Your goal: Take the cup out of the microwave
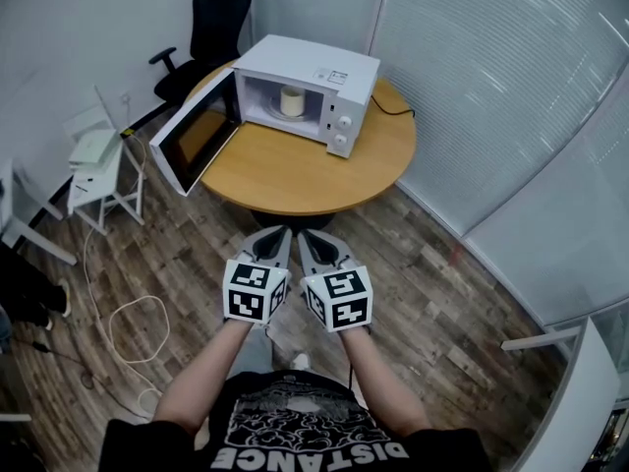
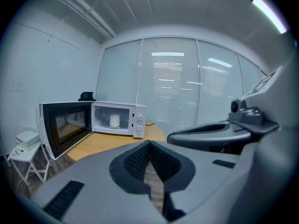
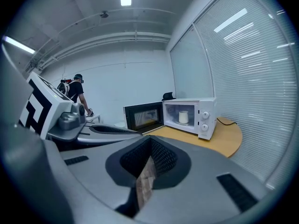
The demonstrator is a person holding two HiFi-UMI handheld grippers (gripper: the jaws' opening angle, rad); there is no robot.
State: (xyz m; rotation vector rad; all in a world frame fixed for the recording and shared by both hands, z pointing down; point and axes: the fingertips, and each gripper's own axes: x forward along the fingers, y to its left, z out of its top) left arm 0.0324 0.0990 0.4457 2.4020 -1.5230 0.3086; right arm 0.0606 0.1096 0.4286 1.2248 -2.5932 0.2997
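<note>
A white microwave [image 1: 316, 85] stands on the far side of a round wooden table [image 1: 295, 170], with its door [image 1: 195, 141] swung wide open to the left. Inside it a pale cup [image 1: 292, 100] stands upright on the turntable; the cup [image 2: 114, 120] also shows in the left gripper view, and the cup [image 3: 183, 117] in the right gripper view. My left gripper [image 1: 278, 234] and right gripper [image 1: 310, 236] hang side by side over the wood floor, well short of the table. Both point toward the microwave. Both are shut with nothing between the jaws.
A black office chair [image 1: 218, 28] stands behind the table. A small white stand [image 1: 98, 165] and a looped cable [image 1: 133, 327] are on the floor at left. Glass walls with blinds [image 1: 491, 87] run along the right. A person [image 3: 77, 94] stands far off.
</note>
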